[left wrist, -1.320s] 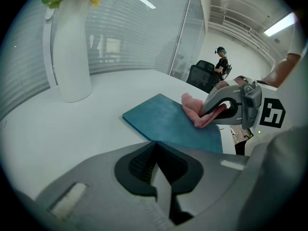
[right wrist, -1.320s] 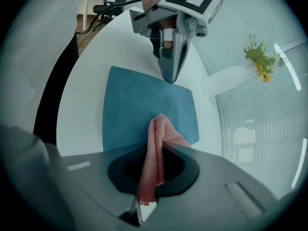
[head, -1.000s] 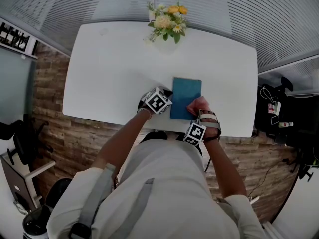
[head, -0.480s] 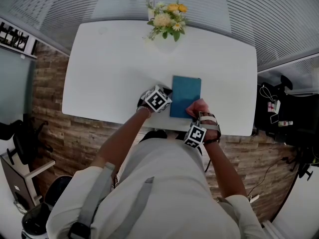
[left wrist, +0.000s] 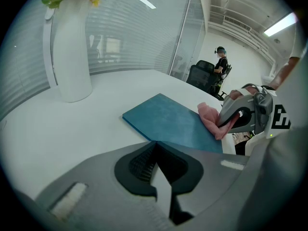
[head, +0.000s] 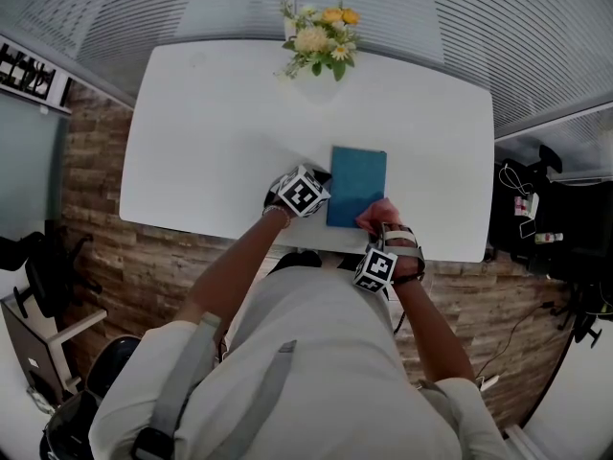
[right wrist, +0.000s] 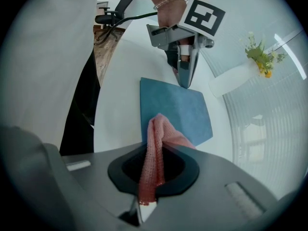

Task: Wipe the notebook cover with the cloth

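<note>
Drags pink cloth (right wrist: 156, 138) back toward near edge of blue notebook (head: 356, 182) with right gripper (head: 375, 220) clenched on it; keeps closed, empty left gripper (right wrist: 184, 81) at notebook's left edge.

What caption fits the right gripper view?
Right gripper holds pink cloth on blue notebook; left gripper at its far edge.

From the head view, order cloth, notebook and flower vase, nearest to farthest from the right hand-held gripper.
1. Cloth, clamped in the right hand-held gripper.
2. Notebook, just beyond it.
3. Flower vase, at the table's far edge.
</note>
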Available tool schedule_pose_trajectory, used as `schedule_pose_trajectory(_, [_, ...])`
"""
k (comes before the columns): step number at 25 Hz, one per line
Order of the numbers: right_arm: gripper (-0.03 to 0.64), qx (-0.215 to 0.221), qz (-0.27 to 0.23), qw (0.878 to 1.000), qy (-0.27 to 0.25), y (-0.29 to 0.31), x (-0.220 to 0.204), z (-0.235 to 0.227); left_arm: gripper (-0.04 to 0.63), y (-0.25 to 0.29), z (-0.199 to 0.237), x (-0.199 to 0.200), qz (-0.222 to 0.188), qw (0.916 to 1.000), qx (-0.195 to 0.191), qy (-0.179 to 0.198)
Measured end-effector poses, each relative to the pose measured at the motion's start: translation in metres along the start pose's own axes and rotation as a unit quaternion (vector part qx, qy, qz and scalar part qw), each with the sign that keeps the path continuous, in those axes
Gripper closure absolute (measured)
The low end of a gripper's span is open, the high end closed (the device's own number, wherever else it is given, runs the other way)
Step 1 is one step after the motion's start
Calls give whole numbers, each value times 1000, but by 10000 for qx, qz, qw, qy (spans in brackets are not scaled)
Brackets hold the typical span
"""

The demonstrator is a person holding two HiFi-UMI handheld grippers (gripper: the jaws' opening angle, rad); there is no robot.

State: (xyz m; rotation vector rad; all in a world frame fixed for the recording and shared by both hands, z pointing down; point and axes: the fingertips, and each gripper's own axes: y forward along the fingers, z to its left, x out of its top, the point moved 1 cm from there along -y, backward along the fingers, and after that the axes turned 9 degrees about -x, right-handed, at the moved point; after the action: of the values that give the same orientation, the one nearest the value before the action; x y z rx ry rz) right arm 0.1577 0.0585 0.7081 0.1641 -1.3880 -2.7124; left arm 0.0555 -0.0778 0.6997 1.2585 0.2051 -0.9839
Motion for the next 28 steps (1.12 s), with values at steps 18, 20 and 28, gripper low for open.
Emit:
schedule_pose_trajectory(18, [594,553,-387,9920,1064,-10,9,-5,598,-4,1,1,-37,10000,-9,-67])
schedule_pose_trajectory(20, [592,413,-517,9869,1475,-16,12,-22,598,-10,1,4,-187,9996,11,-191])
schedule_pose_trajectory(28, [592,66,-1103,9359,3344,-46,24,-100,598,-51,-18,26,-997,9945,126,-290])
